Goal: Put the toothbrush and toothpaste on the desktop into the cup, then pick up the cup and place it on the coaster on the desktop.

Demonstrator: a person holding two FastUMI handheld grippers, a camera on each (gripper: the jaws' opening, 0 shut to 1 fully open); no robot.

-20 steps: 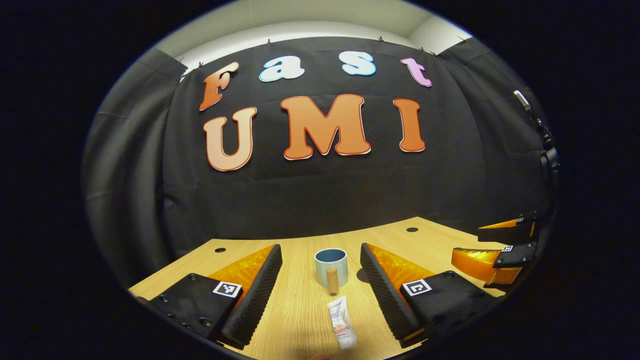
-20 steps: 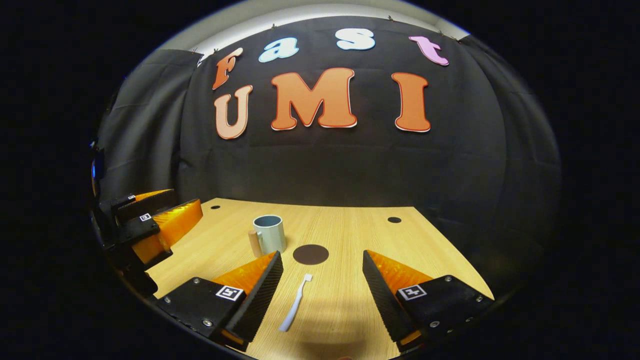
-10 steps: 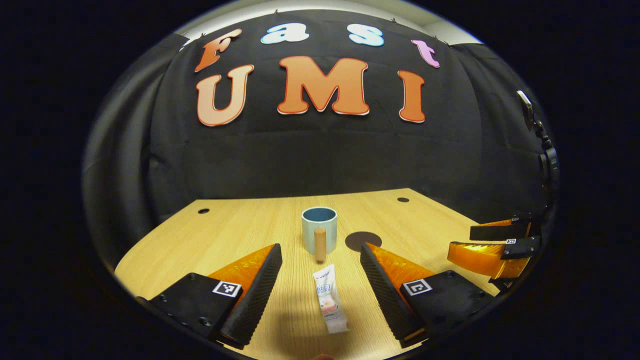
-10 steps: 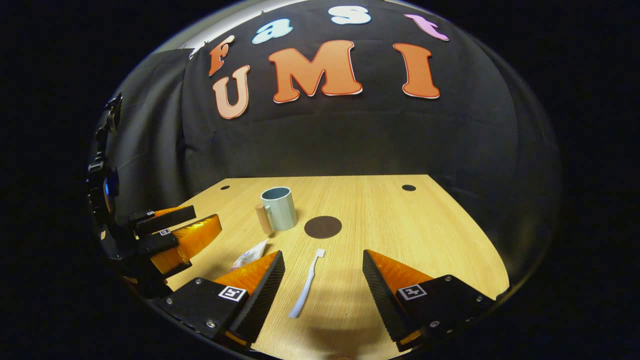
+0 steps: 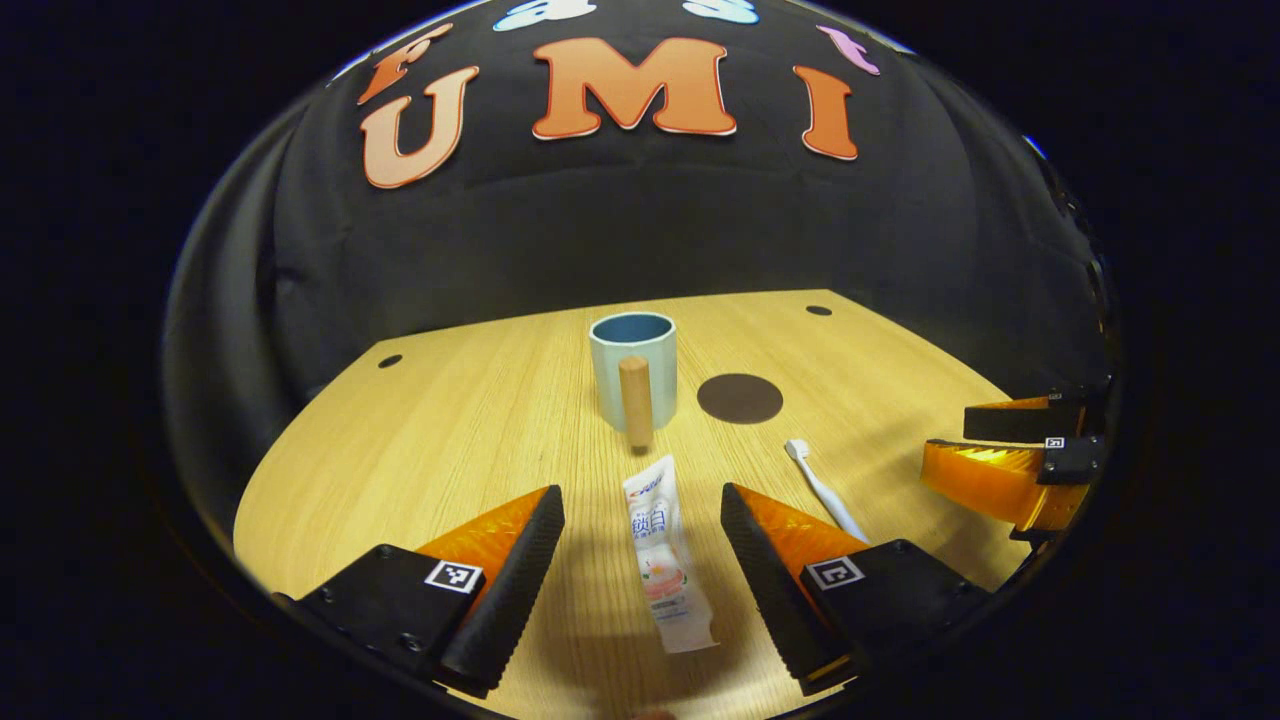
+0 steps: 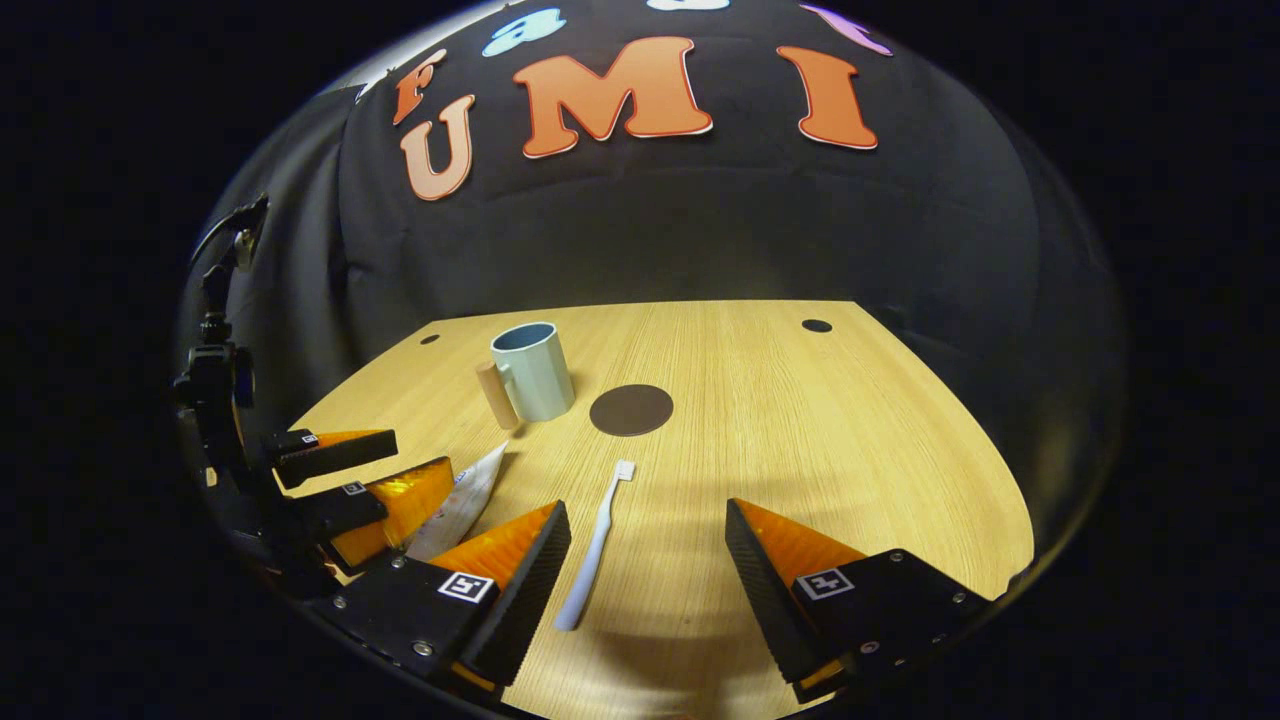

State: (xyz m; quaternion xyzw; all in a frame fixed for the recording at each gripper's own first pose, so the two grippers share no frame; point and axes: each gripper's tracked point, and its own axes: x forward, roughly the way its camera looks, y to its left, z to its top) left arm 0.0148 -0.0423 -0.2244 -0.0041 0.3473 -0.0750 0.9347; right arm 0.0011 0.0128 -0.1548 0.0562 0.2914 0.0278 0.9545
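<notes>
Noted on the wooden counter (image 5: 450,430): toothpaste (image 5: 663,555) lying flat toward the near edge, between the wide-open, empty left tongs (image 5: 642,570); toothbrush (image 6: 596,545) flat beside it, just inside the left finger of the equally wide-open, empty right tongs (image 6: 648,580). Cup (image 5: 633,368) upright near mid-counter, wooden handle facing the near edge; dark coaster (image 6: 631,410) just beside it. Tube judged light, soft, likely slippery; best gripped across the mid-body. Brush judged light, stiff, thin; best gripped at mid-handle. Cup judged rigid, heavier, possibly breakable; handle or wall suitable. Printing observed on the tube, not read off.
</notes>
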